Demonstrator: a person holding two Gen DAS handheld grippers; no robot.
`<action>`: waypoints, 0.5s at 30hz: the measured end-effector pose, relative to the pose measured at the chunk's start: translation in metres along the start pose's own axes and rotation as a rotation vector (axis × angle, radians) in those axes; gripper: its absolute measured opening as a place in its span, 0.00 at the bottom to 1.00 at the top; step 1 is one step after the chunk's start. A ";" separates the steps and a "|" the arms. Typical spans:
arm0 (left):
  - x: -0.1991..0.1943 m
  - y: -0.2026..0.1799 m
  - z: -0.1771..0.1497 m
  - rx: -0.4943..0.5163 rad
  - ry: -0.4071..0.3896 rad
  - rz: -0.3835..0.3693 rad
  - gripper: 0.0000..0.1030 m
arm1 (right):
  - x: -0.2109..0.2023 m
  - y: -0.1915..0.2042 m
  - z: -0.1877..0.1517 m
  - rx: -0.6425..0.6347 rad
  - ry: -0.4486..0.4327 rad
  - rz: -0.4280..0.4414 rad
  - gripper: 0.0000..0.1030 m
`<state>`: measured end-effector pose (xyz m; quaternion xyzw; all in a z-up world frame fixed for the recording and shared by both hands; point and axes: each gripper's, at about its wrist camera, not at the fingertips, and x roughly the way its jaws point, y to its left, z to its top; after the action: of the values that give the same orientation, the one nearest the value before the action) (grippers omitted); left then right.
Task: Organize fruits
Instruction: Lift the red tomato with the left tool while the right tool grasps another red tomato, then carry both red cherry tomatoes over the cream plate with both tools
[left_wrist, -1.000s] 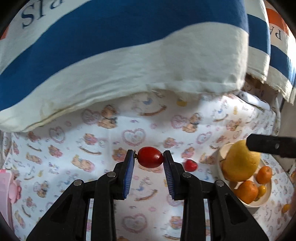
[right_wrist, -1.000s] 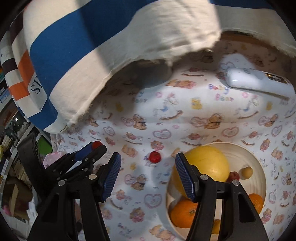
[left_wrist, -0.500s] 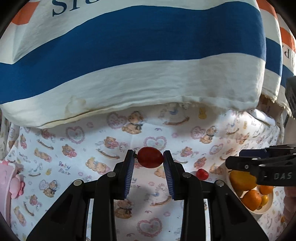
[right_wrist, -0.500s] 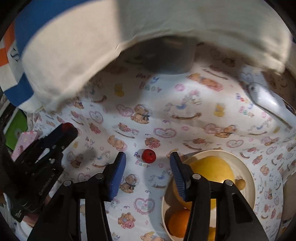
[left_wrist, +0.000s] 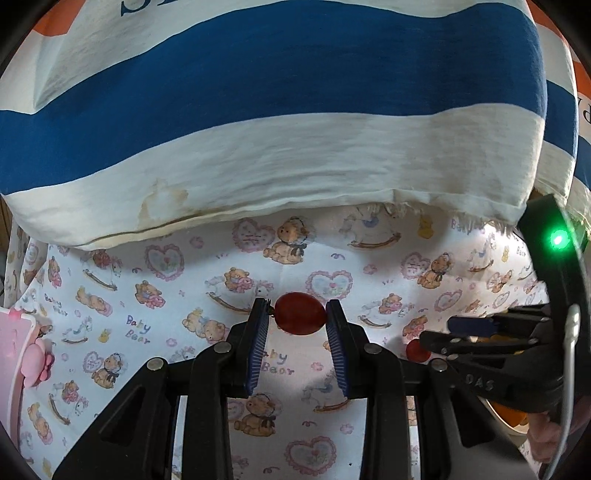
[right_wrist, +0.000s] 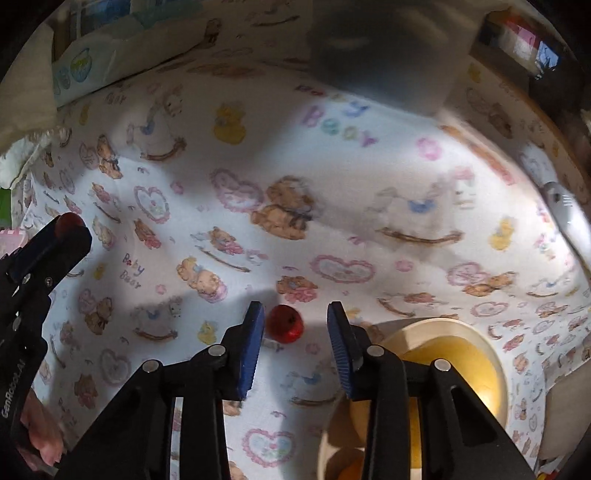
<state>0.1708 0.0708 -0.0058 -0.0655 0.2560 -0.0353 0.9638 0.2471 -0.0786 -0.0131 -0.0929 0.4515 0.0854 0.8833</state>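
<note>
**A:** Left wrist view first. My left tool (left_wrist: 297, 320) is clamped on a smooth dark-red oval fruit (left_wrist: 300, 313), its long axis running straight across from pad to pad, held above the white cloth printed with teddy bears, hearts and rocking horses (left_wrist: 155, 295).

**B:** Any writing?

**A:** "Baby Bear" on the cloth in pastel letters. The big cream cushion with blue stripes (left_wrist: 277, 118) along the far edge carries dark letters cut off by the frame, so I can't read them. The right tool's body, coming in from the right, shows "DAS" and a green light.

**B:** And the right wrist view?

**A:** My right tool (right_wrist: 295, 325) has its blue pads apart with nothing between them. The small round red fruit (right_wrist: 285, 324) lies on the cloth just ahead, closer to the left pad than the right. It's round, so no axis to line up with.

**B:** So the right side is nearer to it?

**A:** Yes, I judge it needs a slight shift left and forward to centre it. The cream bowl (right_wrist: 436, 325) with a large yellow fruit (right_wrist: 461, 373) sits just right of it, toward the near right corner. The left tool's side reads "GenRobot.AI", I think.
</note>
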 end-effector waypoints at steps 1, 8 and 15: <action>0.000 -0.001 0.000 0.002 0.000 0.002 0.30 | 0.001 0.004 0.000 -0.013 0.000 -0.017 0.33; 0.001 -0.001 -0.001 -0.004 -0.006 0.026 0.30 | 0.015 0.019 0.003 -0.042 0.045 -0.071 0.31; 0.005 0.009 -0.002 -0.042 0.019 0.053 0.30 | 0.033 0.030 0.010 -0.054 0.069 -0.087 0.27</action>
<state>0.1749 0.0785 -0.0110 -0.0784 0.2675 -0.0050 0.9604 0.2665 -0.0451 -0.0369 -0.1389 0.4746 0.0559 0.8674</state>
